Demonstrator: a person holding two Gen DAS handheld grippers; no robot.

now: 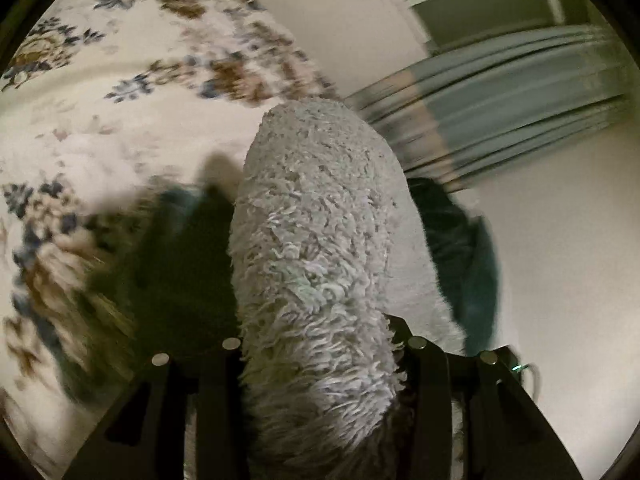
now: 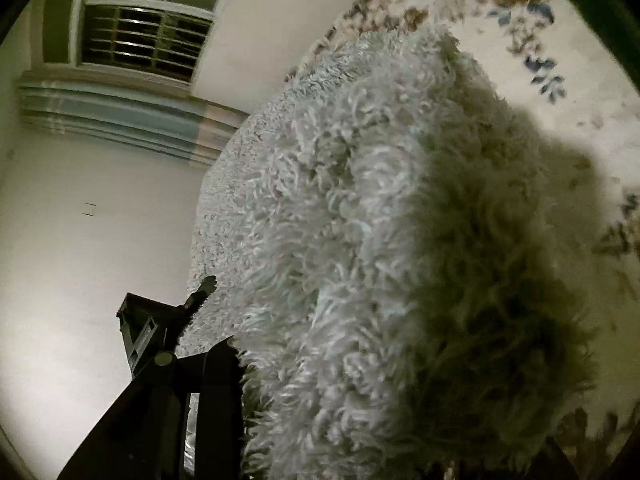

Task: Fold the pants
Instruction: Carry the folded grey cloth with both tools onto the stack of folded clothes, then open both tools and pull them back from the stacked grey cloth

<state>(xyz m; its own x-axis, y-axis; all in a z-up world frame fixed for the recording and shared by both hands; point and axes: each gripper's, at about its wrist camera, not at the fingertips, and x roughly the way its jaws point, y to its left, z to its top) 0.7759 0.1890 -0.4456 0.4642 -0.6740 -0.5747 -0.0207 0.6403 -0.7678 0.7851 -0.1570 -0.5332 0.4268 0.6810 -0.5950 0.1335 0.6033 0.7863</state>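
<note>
I held the shaggy white fleece pants (image 1: 316, 240) clamped in both claws, lifted centre-frame above the floral bedspread (image 1: 120, 80) for folding.

one fluffy pants (image 1: 316, 248) (white), one floral bedsheet (image 1: 120, 128), one curtain (image 1: 500, 112).

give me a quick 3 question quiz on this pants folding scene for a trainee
1. True or false: the left gripper grips the fluffy pants.
2. The cover under the pants is: A) plain grey B) flowered C) checked
3. What hangs on the wall below the window?

Key:
1. True, the fabric bunches between its fingers.
2. B
3. A striped curtain.
</note>
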